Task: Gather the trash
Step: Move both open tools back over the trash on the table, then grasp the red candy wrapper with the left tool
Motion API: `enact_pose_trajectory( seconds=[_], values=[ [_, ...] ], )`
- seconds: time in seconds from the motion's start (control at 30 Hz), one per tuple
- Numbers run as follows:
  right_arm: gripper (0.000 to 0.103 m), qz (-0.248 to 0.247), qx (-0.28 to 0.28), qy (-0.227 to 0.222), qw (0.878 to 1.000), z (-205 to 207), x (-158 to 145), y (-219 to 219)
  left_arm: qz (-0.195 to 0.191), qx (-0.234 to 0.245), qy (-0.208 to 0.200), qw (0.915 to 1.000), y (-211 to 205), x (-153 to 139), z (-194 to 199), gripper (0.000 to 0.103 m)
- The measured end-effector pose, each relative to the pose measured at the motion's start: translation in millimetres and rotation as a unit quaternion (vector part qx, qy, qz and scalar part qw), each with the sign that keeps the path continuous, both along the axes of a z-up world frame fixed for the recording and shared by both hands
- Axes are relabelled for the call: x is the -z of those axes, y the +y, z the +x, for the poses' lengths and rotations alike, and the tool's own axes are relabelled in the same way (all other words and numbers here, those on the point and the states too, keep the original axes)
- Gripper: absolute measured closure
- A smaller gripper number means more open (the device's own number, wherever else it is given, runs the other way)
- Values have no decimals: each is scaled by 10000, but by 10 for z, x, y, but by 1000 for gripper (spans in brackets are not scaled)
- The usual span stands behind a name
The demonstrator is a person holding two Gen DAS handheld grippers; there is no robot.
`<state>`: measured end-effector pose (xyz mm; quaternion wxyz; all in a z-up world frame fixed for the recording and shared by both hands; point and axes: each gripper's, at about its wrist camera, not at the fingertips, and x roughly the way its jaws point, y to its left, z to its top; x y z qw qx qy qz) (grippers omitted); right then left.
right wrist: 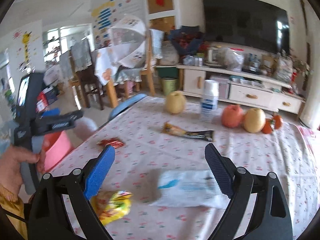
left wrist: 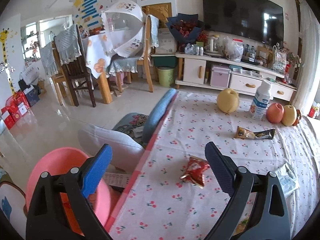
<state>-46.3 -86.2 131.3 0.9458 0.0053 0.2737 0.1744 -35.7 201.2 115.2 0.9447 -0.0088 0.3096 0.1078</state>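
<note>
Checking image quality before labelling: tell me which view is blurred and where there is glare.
Right wrist view: motion-blurred throughout, the yellow wrapper smeared. Left wrist view: sharp, the red wrapper crisp, window glare on the floor; both bend at the fisheye edges.

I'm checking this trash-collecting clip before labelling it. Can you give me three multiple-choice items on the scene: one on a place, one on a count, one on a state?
1. Where does the red wrapper lie?
A. in the pink bin
B. on the tablecloth, near the edge by the bin
C. on the TV stand

2. How many yellow pears stand on the table?
A. one
B. two
C. four

3. How is the left gripper?
A. open and empty
B. shut on the red wrapper
C. shut on the bottle

Answers:
1. B: the wrapper rests on the cherry-print tablecloth, with the pink bin beside and below the table edge.
2. B: one pear stands left of the bottle, the other pear stands against the red apple.
3. A: its jaws stand wide apart with nothing between them.
</note>
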Motion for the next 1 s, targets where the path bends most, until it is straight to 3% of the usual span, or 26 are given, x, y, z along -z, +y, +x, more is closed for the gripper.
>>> enact_pose_trajectory(
  seconds=[0.3,0.47,0.73,1.0],
  values=[
    [12,124,860,375,9955,365,141,-811,-344,531,429,9971,-231,286,205,9],
    [13,305,1053,816,9906,561,330,-1120,-216,940,797,9921,-414,525,364,9],
    [12,333,755,1277,9884,737,543,-1100,1,1356,1139,9842,-514,758,495,9],
    [13,342,144,1746,9839,746,688,-807,51,1386,1398,9804,-458,916,611,9]
  ],
)
